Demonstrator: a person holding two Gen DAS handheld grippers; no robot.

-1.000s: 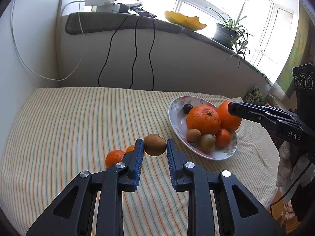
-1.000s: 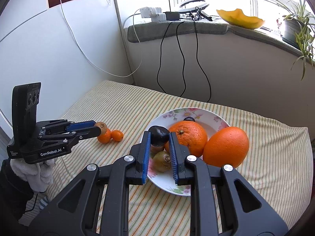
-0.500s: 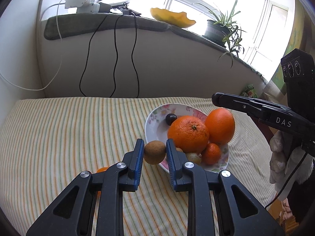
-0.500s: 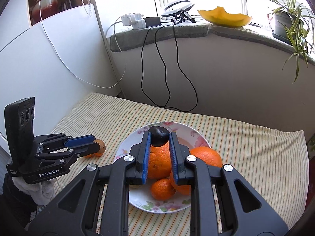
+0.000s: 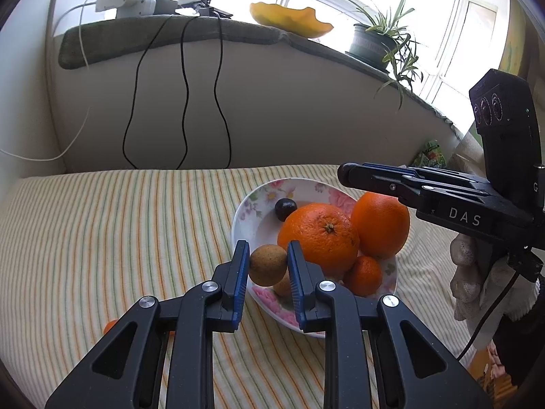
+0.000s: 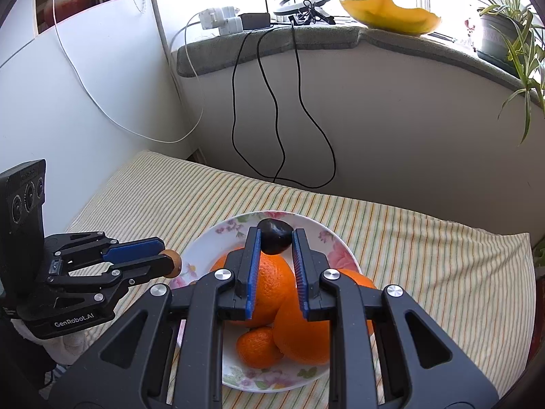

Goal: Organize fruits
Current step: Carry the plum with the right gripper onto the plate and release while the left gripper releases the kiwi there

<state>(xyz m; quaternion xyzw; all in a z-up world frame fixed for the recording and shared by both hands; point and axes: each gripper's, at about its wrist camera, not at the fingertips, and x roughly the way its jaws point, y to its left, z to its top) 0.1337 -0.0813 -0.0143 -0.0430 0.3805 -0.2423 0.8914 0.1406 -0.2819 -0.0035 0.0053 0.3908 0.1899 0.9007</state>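
Above the near rim of the floral plate (image 5: 245,204), the left claw (image 5: 267,266) grips a brown kiwi (image 5: 268,265) between its blue pads. Over the plate's far side, the right claw (image 6: 275,238) pinches a dark plum (image 6: 274,237) — two big oranges (image 5: 318,238) and a mandarin (image 5: 362,274) lie below on the plate.
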